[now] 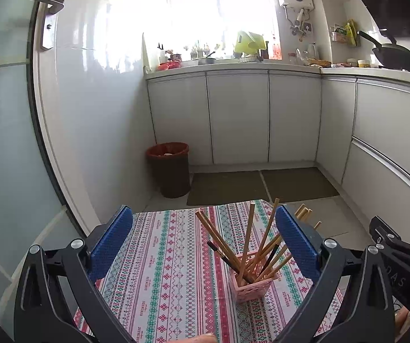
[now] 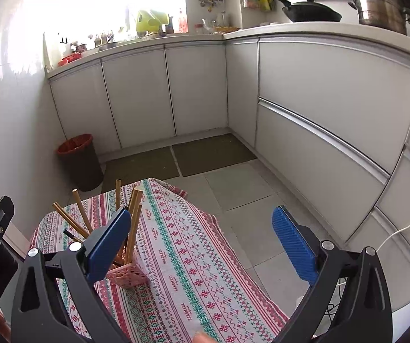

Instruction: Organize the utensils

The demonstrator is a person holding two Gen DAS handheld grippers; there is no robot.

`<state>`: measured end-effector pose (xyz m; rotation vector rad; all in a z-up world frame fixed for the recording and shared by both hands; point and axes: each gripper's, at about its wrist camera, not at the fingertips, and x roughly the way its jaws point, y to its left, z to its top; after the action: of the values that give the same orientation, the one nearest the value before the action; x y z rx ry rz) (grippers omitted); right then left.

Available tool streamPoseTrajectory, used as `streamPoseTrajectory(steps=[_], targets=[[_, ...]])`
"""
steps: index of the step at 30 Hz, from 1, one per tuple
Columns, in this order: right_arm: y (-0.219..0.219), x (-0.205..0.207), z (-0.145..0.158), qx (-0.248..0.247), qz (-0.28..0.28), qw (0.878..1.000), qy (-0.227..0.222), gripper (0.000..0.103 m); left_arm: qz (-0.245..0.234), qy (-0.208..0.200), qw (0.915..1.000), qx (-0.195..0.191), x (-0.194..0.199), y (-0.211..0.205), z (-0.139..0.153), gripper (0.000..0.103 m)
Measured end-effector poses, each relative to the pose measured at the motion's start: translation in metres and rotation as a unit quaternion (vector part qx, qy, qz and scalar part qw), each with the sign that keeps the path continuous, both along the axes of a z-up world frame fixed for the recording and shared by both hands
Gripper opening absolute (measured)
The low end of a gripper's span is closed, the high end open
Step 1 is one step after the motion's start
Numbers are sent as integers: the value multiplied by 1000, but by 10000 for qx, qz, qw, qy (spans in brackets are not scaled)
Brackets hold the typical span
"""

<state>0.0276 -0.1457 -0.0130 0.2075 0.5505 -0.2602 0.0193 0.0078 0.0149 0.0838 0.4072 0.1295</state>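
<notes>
Several light, stiff chopsticks (image 1: 248, 243) fan out of the pink basket (image 1: 252, 284), best pinched mid-shaft; both grippers' fingers (image 1: 295, 240) spread empty.

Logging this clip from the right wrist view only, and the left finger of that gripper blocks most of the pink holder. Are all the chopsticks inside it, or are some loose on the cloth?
Observer: In the left wrist view all the chopsticks stand in the pink basket; none lie on the patterned cloth.
Operator: All wooden?
Observer: Mostly light wood, but at least two dark chopsticks lean among them.
Operator: Is the left gripper holding anything?
Observer: No. The left gripper is open, its blue pads wide apart, nothing between them.
Operator: What's left of the table?
Observer: A door handle on a door frame, outside your view.
</notes>
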Motion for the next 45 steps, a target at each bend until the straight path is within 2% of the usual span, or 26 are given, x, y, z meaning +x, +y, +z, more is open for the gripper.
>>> streamPoseTrajectory(steps=[45], targets=[[-1, 7, -6, 74, 100, 9998, 123, 96, 130, 111, 9998, 29, 11, 6, -7, 96]])
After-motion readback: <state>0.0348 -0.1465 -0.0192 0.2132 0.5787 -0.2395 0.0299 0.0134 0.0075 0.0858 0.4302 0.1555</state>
